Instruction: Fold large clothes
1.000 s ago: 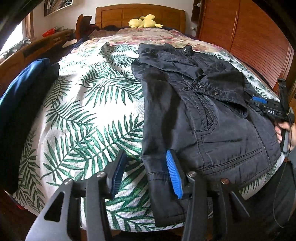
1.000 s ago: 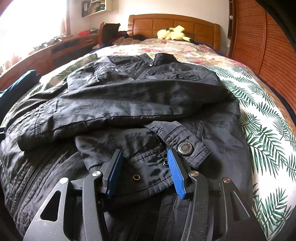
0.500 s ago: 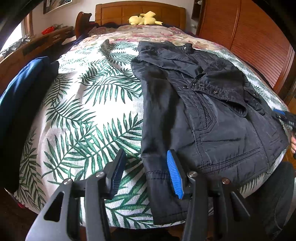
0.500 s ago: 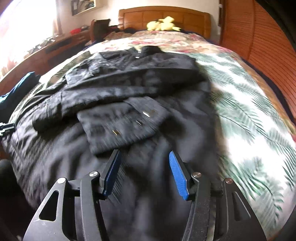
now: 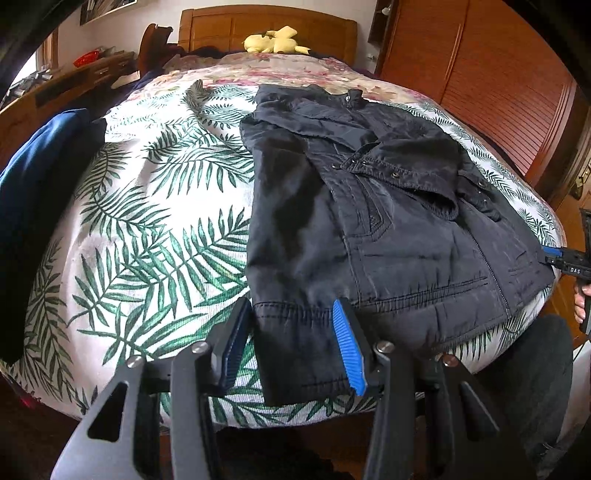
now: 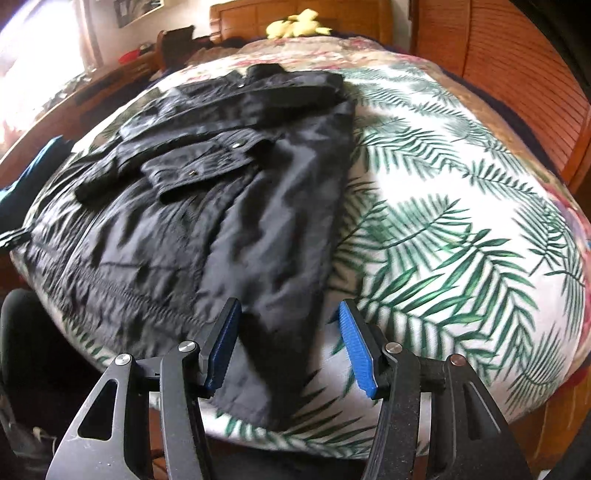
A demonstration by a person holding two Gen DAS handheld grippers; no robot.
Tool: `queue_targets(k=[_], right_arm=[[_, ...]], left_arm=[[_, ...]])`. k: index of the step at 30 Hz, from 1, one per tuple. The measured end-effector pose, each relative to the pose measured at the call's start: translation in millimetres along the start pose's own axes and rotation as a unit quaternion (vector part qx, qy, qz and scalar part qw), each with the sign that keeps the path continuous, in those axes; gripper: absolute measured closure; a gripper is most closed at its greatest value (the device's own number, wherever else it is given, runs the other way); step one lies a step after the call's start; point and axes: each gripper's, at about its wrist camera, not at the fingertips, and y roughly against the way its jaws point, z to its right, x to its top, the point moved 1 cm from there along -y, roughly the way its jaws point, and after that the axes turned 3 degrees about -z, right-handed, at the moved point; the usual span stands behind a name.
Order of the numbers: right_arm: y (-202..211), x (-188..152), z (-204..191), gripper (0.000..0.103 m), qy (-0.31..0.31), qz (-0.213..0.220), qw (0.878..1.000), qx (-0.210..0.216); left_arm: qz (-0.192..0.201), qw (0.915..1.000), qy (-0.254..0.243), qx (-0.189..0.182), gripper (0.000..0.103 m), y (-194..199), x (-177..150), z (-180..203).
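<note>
A dark blue garment (image 5: 40, 162) is lying at the left edge of a bed whose palm-leaf cover (image 5: 155, 229) is showing pale between green fronds. The left gripper (image 5: 291, 332) is hovering at the near edge, its blue-padded jaws standing apart around the jacket's lower left corner without pressing it. The black jacket (image 5: 369, 221) is lying flat on the cover, collar toward the wooden headboard (image 5: 266, 29), sleeves folded across its front. A yellow plush toy (image 5: 275, 38) is resting by the headboard. The right gripper (image 6: 284, 339) is hovering over the jacket's lower right corner, jaws apart and empty
</note>
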Motion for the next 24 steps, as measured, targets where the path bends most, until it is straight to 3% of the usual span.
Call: queue_targets(k=[3, 5, 10, 15, 21, 22, 24], right_arm=[[-2, -3, -7, 0.048, 0.004, -0.004, 1.0, 0.017], [4, -4, -14, 0.055, 0.016, 0.007, 1.0, 0.021], [13, -6, -17, 0.055, 0.01, 0.024, 0.999, 0.035], [3, -10, -12, 0.054, -0.008, 0.014, 0.999, 0.029], [-4, -12, -15, 0.052, -0.001, 0.012, 1.0, 0.018], [-5, -12, -15, 0.052, 0.0, 0.012, 1.0, 0.017], [-5, -12, -16, 0.054, 0.004, 0.014, 1.0, 0.013]], left_arm=[[-0.001, 1.0, 0.002, 0.003, 0.058, 0, -1, 1], [0.0, 1.0, 0.005, 0.003, 0.058, 1, -2, 2], [0.009, 0.9999, 0.004, 0.0, 0.063, 7, -12, 6], [0.009, 0.9996, 0.018, -0.02, 0.063, 6, -15, -2], [0.011, 0.9998, 0.014, -0.013, 0.064, 4, -13, 1], [0.012, 0.9998, 0.013, -0.013, 0.065, 4, -13, 1], [0.016, 0.9997, 0.012, -0.014, 0.076, 5, -13, 1]])
